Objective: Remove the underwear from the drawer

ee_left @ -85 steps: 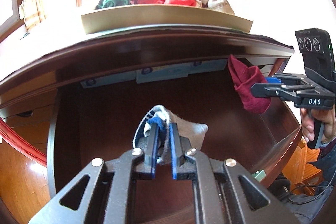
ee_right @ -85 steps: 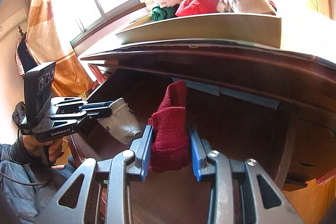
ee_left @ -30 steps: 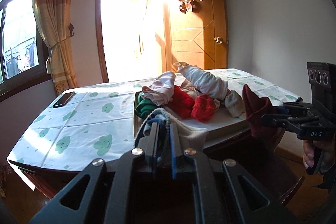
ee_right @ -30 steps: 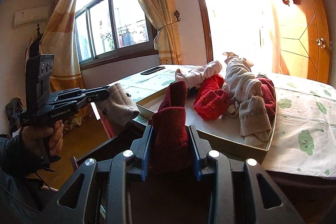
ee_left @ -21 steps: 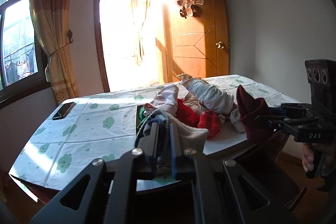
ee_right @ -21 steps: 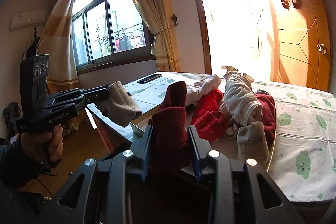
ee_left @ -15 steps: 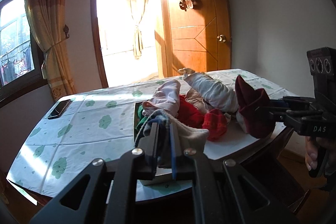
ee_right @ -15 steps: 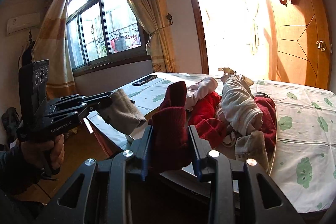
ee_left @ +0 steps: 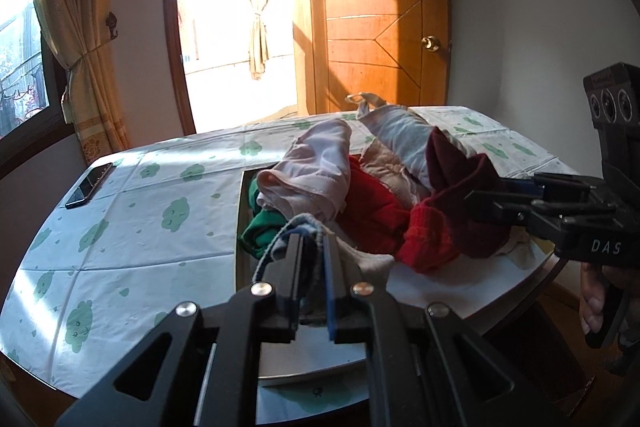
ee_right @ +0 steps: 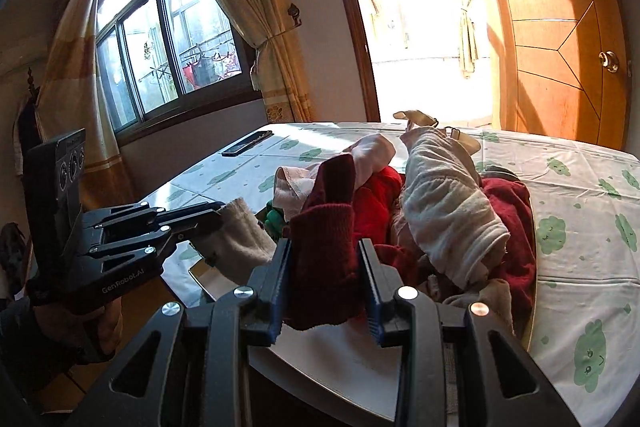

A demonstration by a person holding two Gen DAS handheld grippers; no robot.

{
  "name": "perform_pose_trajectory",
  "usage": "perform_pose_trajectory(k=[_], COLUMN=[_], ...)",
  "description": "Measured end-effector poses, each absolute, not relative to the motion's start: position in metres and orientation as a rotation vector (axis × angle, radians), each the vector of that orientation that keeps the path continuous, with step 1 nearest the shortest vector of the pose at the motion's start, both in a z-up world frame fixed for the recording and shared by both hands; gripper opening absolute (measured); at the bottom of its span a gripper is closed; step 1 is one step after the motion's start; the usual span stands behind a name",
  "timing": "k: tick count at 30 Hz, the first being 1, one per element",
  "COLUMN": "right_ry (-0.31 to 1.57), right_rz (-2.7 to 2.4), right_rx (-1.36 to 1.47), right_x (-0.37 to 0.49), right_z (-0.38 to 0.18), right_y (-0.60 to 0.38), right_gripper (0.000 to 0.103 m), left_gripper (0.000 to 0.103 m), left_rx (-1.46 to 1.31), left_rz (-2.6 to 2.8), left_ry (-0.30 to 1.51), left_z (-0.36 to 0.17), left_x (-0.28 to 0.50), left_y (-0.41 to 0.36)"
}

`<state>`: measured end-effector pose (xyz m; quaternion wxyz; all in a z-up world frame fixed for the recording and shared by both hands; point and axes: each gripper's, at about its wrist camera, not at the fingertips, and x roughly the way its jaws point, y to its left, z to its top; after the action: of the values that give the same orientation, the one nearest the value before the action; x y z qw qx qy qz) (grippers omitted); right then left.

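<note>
The left gripper (ee_left: pixel 311 251) pinches a beige garment (ee_left: pixel 370 263); the right gripper (ee_right: pixel 322 259) clamps a maroon one (ee_right: pixel 326 227). Release both over the tray (ee_right: pixel 360 359) (pile's heaped already).

Both handheld grippers are matte black, built of cut-out triangular frames with silver screw heads and blue-lined fingers (ee_right: pixel 278 291). The left gripper (ee_right: pixel 216 213) reads "GenRobot.AI" in white, the right gripper (ee_left: pixel 476 203) "DAS"; each carries a three-lens block. A dark sleeve (ee_right: pixel 16 331) shows at nine o'clock.
</note>
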<state>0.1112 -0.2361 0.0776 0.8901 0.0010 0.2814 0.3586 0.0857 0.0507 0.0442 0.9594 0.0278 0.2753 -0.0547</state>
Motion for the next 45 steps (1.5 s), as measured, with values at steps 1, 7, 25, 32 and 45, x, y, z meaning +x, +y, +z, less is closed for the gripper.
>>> perform_pose_trajectory(k=[1, 7, 25, 32, 45], right_ry=[0.594, 0.650, 0.718, 0.659, 0.528], right_rz=[0.742, 0.741, 0.685, 0.664, 0.634], right_rx=[0.000, -0.033, -0.071, -0.005, 0.140], right_x=[0.113, 0.124, 0.113, 0.093, 0.037], right_z=[0.076, 0.061, 0.042, 0.054, 0.079], right_y=[-0.233, -0.216, -0.215, -0.241, -0.286], right_gripper=[0.035, 0.035, 0.062, 0.068, 0.071], left_gripper=[0.007, 0.007, 0.064, 0.069, 0.081], left_rx=[0.058, 0.047, -0.005, -0.043, -0.062], left_rz=[-0.110, -0.104, -0.094, -0.099, -0.081], left_ry=[0.565, 0.617, 0.596, 0.556, 0.464], left_z=[0.042, 0.028, 0.030, 0.038, 0.051], left_x=[0.088, 0.102, 0.077, 0.051, -0.003], left_y=[0.052, 0.056, 0.066, 0.068, 0.063])
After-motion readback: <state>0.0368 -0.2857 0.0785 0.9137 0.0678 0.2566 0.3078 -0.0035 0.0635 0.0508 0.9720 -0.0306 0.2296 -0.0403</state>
